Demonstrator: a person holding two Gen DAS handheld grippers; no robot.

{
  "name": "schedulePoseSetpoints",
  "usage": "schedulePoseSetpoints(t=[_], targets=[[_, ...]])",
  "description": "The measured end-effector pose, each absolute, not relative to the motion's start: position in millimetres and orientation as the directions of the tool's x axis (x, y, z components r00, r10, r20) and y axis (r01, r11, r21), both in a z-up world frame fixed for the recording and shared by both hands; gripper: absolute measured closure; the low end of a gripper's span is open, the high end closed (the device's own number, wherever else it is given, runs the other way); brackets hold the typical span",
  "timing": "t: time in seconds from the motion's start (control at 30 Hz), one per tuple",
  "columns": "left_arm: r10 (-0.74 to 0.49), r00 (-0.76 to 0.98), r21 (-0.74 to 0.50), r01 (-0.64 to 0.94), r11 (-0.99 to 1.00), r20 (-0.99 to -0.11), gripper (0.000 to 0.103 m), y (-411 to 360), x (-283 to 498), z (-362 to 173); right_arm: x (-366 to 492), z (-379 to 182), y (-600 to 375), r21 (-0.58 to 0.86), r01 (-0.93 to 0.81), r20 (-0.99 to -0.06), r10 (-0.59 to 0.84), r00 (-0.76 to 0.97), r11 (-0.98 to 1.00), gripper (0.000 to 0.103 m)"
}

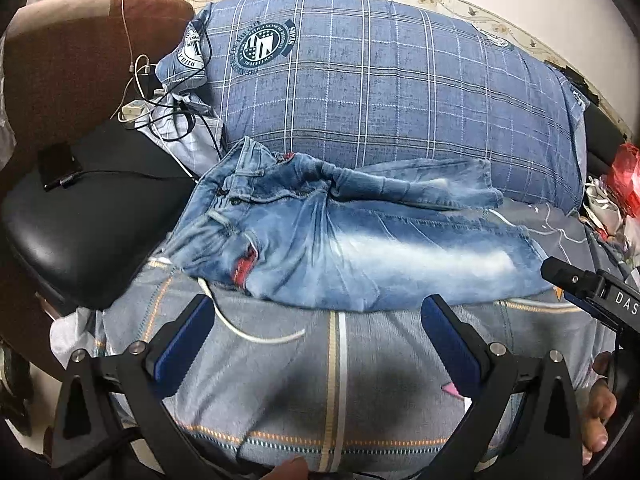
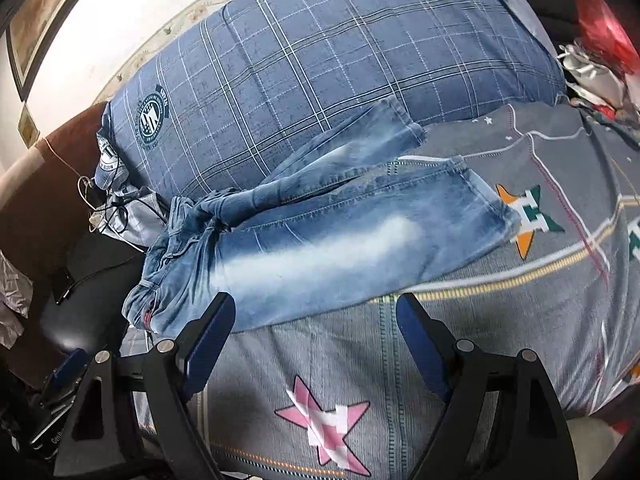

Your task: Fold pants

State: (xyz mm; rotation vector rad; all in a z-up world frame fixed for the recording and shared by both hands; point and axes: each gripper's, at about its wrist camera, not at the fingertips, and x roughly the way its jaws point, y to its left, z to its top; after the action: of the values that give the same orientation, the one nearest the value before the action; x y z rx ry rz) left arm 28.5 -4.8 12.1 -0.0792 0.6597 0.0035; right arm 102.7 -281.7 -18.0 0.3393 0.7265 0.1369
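A pair of faded blue jeans [image 1: 352, 248] lies on the bed, waistband to the left, legs running right; the far leg rests against a big pillow. It also shows in the right wrist view [image 2: 320, 248]. My left gripper [image 1: 316, 312] is open and empty, just in front of the jeans' near edge. My right gripper [image 2: 316, 308] is open and empty, at the near edge of the near leg. The right gripper's tip shows in the left wrist view [image 1: 560, 272] by the near leg's hem.
A large blue plaid pillow [image 1: 380, 80] lies behind the jeans. A black chair seat [image 1: 80, 232] with cables [image 1: 160, 104] stands at the left. A red bag [image 1: 624, 176] and clutter sit at the right. The grey star-print bedsheet [image 2: 520, 300] covers the bed.
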Motion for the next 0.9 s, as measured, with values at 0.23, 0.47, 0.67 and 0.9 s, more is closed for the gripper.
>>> schedulePoseSetpoints(t=[0.23, 0.47, 0.67, 0.9], targets=[[0.005, 0.8, -0.026, -0.025, 0.999, -0.6, 0.0, -8, 63, 28, 135, 3, -280, 0.334, -0.04, -0.617, 0.251, 0.746, 0.942, 0.02], [-0.057, 0.785, -0.069, 0.018, 0.997, -0.617, 0.0, -18, 129, 43, 200, 18, -296, 0.318, -0.045, -0.64, 0.25, 0.727, 0.947, 0.02], [-0.108, 0.742, -0.138, 0.021, 0.99, -0.662, 0.0, -23, 211, 41, 276, 18, -332, 0.326, -0.056, -0.683, 0.276, 0.676, 0.944, 0.028], [-0.174, 0.701, -0.24, 0.003, 0.971, -0.692, 0.001, -19, 237, 8, 355, -2, -370, 0.272, -0.023, -0.731, 0.222, 0.645, 0.962, 0.038]])
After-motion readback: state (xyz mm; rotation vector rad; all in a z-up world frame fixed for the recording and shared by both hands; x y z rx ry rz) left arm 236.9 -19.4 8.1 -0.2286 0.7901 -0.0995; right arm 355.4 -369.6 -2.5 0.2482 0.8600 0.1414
